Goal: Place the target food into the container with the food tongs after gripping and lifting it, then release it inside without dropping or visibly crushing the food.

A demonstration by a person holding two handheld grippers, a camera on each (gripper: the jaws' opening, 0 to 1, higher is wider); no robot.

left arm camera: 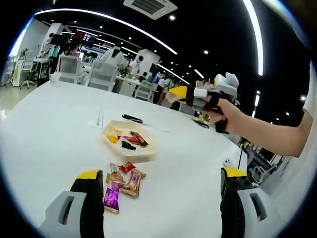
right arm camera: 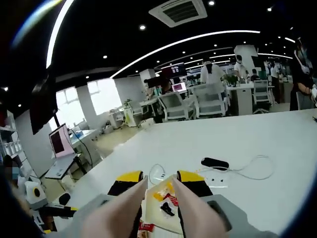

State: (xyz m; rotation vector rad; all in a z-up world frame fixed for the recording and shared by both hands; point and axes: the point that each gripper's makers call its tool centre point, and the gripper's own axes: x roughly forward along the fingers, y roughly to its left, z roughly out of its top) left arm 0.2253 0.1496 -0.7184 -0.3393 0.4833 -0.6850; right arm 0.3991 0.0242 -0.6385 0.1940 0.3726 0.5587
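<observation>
Wooden tray [left arm camera: 143, 152] holds wrapped candies [left arm camera: 130, 140]; more candies [left arm camera: 121, 183] beside.

Smooth matt white table [left arm camera: 49, 129]; glossy foil-wrapped candies [left arm camera: 121, 183]; pale wood-look container [left arm camera: 130, 140].

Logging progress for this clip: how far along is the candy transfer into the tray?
Done: a few wrapped candies lie in the shallow tray. In hand: the right gripper holds the food tongs aimed at the tray, arms apart, nothing visibly between them. Left: a pile of wrapped candies sits on the white table beside the tray, before the open left gripper.
</observation>
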